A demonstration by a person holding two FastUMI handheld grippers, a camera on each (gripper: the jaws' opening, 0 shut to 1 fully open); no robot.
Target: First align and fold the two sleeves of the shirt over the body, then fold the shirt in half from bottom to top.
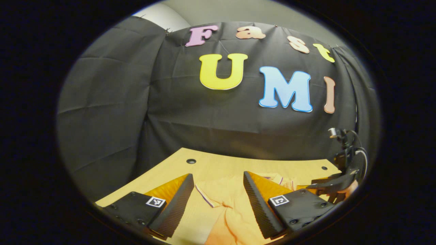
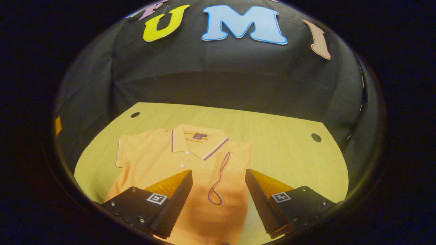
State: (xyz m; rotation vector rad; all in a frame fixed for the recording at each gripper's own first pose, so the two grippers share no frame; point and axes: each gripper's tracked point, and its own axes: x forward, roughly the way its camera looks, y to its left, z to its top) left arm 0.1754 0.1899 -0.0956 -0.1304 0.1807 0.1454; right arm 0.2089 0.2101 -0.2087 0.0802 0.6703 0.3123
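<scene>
The left gripper [image 1: 218,194] hovers low over the orange polo shirt [image 2: 190,160], fingers spread wide around its left sleeve [image 1: 213,192]. On the wooden table [image 2: 289,143] the shirt's right sleeve is folded across the body. The right gripper [image 2: 218,190] hangs above, wide apart, holding nothing.

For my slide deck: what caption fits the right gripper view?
Open right claw above an orange polo shirt lying flat on a wooden table, one sleeve already folded over the body.
</scene>
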